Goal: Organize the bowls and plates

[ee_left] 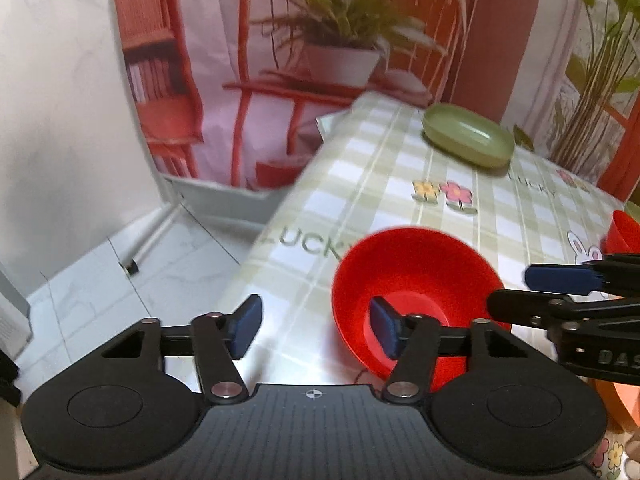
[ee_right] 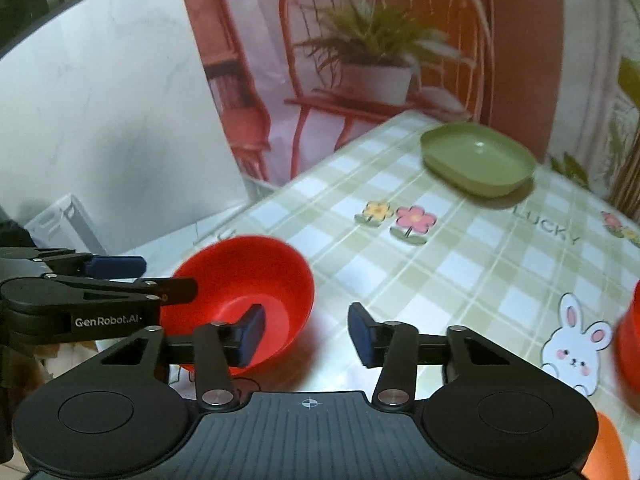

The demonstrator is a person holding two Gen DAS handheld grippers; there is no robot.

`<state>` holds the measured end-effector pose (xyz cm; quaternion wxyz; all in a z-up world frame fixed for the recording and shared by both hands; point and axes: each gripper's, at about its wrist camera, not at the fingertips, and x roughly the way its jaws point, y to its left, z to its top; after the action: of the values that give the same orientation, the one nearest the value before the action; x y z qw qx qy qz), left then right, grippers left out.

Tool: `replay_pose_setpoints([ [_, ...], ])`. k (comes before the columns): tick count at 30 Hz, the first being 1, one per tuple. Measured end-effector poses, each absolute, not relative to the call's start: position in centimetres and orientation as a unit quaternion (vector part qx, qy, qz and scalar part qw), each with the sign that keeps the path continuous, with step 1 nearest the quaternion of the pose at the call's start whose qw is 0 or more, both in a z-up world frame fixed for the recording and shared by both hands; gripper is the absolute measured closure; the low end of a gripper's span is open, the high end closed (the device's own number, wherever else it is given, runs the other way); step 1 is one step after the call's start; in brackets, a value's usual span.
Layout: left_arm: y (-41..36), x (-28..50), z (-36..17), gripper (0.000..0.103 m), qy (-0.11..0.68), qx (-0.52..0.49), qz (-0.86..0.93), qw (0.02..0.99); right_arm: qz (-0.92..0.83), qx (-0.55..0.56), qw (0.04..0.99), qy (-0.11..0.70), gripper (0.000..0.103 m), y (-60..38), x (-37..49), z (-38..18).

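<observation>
A red bowl (ee_left: 416,276) (ee_right: 240,276) stands near the left edge of the table. My left gripper (ee_left: 316,328) (ee_right: 168,276) straddles the bowl's left rim: one blue pad sits inside the bowl, the other outside, and a gap shows beside the rim. My right gripper (ee_right: 307,334) (ee_left: 510,290) straddles the opposite rim the same way, with one pad in the bowl and one over the cloth. Neither pair of pads presses on the rim. A green oval plate (ee_left: 468,136) (ee_right: 478,158) lies at the far side of the table.
The table (ee_left: 380,184) (ee_right: 460,264) wears a green checked cloth with flowers and a rabbit. A second red bowl (ee_left: 624,232) (ee_right: 628,340) sits at the right edge of view, an orange dish (ee_right: 604,448) near the front. Tiled floor lies left of the table.
</observation>
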<state>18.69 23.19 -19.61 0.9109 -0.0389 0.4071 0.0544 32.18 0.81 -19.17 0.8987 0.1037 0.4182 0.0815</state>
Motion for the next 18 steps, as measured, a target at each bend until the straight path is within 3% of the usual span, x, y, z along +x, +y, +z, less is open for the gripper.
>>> replay_pose_setpoints([
  [2,23.2,18.8,-20.3,0.069,0.414,-0.045,0.045,0.908,0.090,0.107,0.895,0.423,0.073,1.0,32.3,-19.7],
  [6,22.6,18.7,-20.9,0.088,0.415,-0.045,0.028,0.908,0.109,0.120,0.893,0.419,0.090,0.9,32.0,-20.0],
  [18,18.9,19.3,-18.3,0.089,0.404,-0.010,0.004,0.914,0.076,0.172,0.903,0.386,0.091,-3.5,29.5,-18.0],
])
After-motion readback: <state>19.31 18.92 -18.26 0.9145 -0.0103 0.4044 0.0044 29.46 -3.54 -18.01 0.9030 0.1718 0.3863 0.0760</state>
